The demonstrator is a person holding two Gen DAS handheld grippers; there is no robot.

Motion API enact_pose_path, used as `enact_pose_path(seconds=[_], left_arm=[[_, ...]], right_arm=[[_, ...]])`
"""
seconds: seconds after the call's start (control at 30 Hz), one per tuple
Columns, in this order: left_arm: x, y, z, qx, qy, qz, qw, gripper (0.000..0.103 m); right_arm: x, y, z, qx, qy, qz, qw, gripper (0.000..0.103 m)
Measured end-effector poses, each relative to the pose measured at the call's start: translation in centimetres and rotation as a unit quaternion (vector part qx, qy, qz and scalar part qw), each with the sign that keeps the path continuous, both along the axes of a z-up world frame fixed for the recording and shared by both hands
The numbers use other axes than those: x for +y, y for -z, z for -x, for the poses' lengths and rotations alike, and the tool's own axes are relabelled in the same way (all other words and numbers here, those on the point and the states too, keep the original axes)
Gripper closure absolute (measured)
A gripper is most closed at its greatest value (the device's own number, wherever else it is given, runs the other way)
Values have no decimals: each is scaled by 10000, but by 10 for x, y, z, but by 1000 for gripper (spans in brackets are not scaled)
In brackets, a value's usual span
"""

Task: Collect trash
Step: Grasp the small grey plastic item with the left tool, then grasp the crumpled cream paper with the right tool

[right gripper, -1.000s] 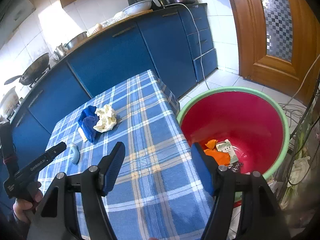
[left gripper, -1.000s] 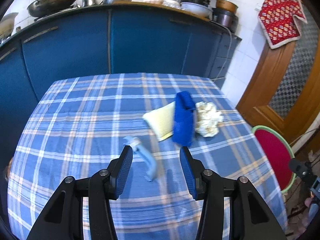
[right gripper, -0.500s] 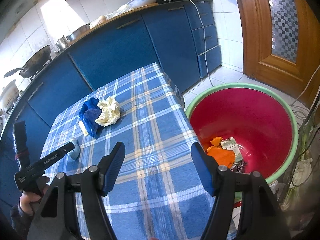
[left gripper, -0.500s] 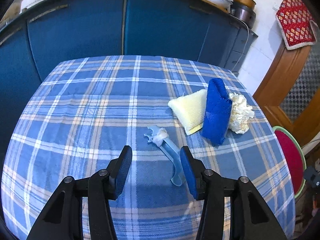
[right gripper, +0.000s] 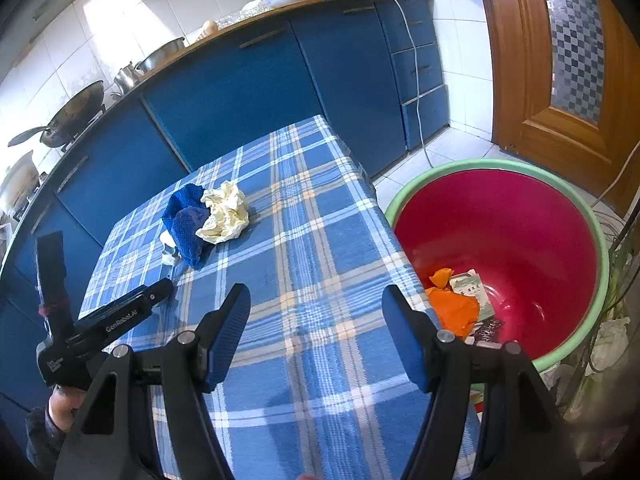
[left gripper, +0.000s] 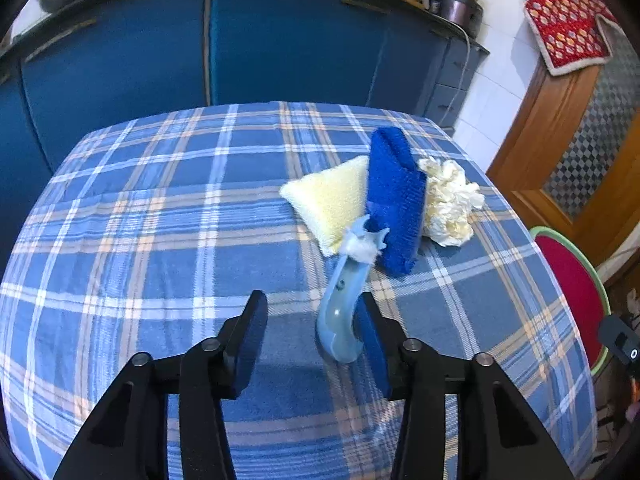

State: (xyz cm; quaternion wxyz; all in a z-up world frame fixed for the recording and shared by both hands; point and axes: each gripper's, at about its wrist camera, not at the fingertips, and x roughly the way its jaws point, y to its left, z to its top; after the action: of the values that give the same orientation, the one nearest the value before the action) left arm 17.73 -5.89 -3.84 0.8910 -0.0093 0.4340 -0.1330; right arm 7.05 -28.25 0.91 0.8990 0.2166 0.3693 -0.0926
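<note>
Closing my left gripper (left gripper: 310,328) on the pale blue plastic razor (left gripper: 342,312) lying near the desk's (left gripper: 160,220) middle. Its handle end sits between the fingers, hard against the right pad, with a gap to the left pad, so no real pinch yet. I come in low and steep because the thing lies flat and thin on the checked cloth; a white fluff wad (left gripper: 360,248) sticks to its head. Just past it, toward the desk's far right corner: yellow sponge (left gripper: 332,200), blue cloth (left gripper: 396,196) leaning over it, crumpled cream paper (left gripper: 448,204) touching the cloth. I judge the paper to be the next trash, sponge and cloth probably stay. My right gripper (right gripper: 316,336) hovers over the desk's near right edge, fingers wide, nothing between them, parked beside the red bin (right gripper: 520,232) on the floor off that edge. The bin already holds orange scraps (right gripper: 452,308) and a packet (right gripper: 472,288), so that's the drop spot.
</note>
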Motion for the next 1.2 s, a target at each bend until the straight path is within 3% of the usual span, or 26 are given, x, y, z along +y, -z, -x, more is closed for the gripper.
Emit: enact_pose_path(seconds=[0.2,0.67,1.0,1.2], left_arm=[[-11,1,7,-70,231,-145,9996,84],[7,-22,3,-356,-45,83,9993,84],[30,-35,-27,-453,-498,227,9975,84],[39,-25,-39,-423,-715,309,9961,84]], right_arm=[[1,1,-1,6,-4,-13,10000,33],[8,-9,-14,-23,-205,125,9997,33],[28,-19,-62,2,-592,308,9978,33],[41,-11,-98,107,-771,392,9962,33]])
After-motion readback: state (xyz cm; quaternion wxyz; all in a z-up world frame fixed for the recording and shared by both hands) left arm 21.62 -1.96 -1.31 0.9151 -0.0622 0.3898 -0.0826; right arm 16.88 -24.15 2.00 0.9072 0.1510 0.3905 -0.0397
